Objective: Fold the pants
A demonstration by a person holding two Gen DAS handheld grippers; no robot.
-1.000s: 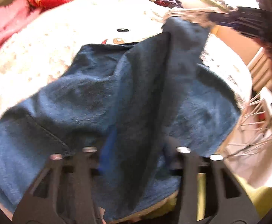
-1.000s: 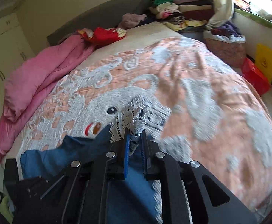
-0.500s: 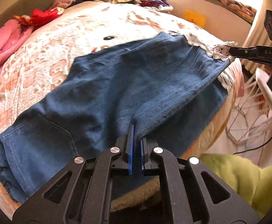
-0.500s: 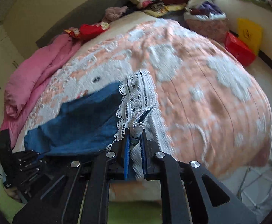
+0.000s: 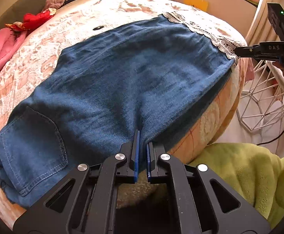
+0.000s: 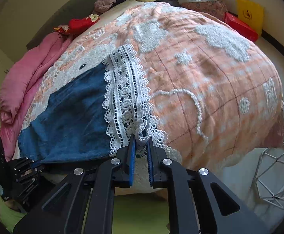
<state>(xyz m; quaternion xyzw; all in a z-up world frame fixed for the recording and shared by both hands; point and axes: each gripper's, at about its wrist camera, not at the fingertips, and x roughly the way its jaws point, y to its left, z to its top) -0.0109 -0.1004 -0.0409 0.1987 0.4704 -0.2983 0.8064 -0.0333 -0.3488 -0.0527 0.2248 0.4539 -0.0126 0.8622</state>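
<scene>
Both grippers are pinching blue denim pants [image 5: 122,81] lying spread flat on a bed.

The left gripper [image 5: 142,136] is clamping its closed jaws on the pants' near edge, a fold of denim between them; a back pocket [image 5: 38,140] is lying to the left. The right gripper [image 6: 141,142] is gripping the white lace hem [image 6: 126,97] with its jaws closed on it, at the right end of the pants. The pants are resting on the peach and white quilted bedspread [image 6: 210,78], near its near edge, with a pink blanket [image 6: 25,81] bunched on the far left.
</scene>
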